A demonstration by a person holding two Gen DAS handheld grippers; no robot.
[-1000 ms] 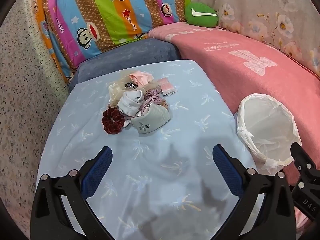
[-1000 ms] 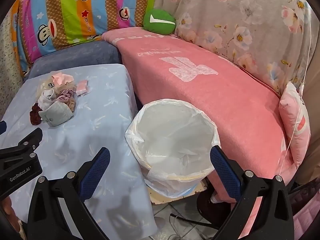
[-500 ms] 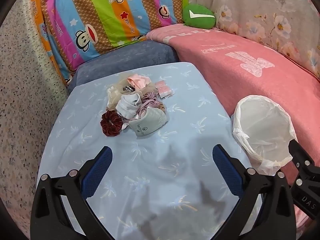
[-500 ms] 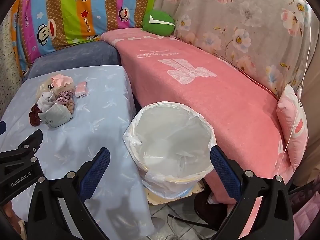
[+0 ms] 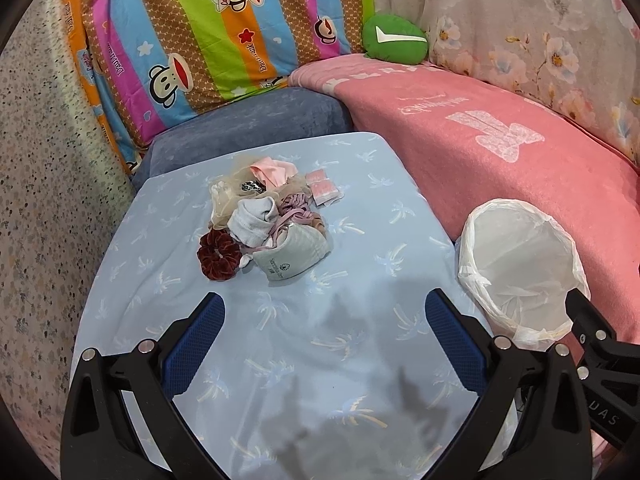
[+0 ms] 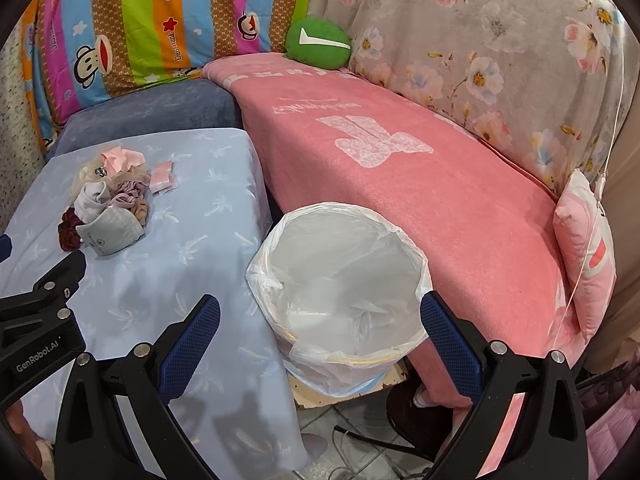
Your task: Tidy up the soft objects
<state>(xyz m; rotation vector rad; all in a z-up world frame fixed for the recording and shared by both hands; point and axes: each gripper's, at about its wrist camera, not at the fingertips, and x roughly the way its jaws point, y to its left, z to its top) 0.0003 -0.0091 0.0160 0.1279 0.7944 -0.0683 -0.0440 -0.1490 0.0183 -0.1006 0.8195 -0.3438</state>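
Over the last second both cameras have drawn back and risen a little: the pile of soft things (image 5: 266,220) now sits slightly higher and smaller in the left wrist view, centre-left of the frame, and nothing in it has been disturbed. To my eye that means the sorting has not begun; this is the approach, with every piece waiting on the blue cloth (image 5: 360,208).

Going left to right in the left wrist view: the dark red scrunchie (image 5: 218,254) lies at the pile's left edge, touching a white sock (image 5: 254,220). Beside that is the grey-green mask (image 5: 292,256), nearest the camera, with pink packets (image 5: 322,188) at the pile's upper right. Well apart, at the right edge of the cloth, stands the lined bin (image 5: 520,272), which appears empty.

The left gripper (image 5: 324,340) hangs above bare cloth short of the pile, jaws spread wide, gripping nothing. The right gripper (image 6: 320,340) is just as wide and bare, hovering over the bin's near rim.
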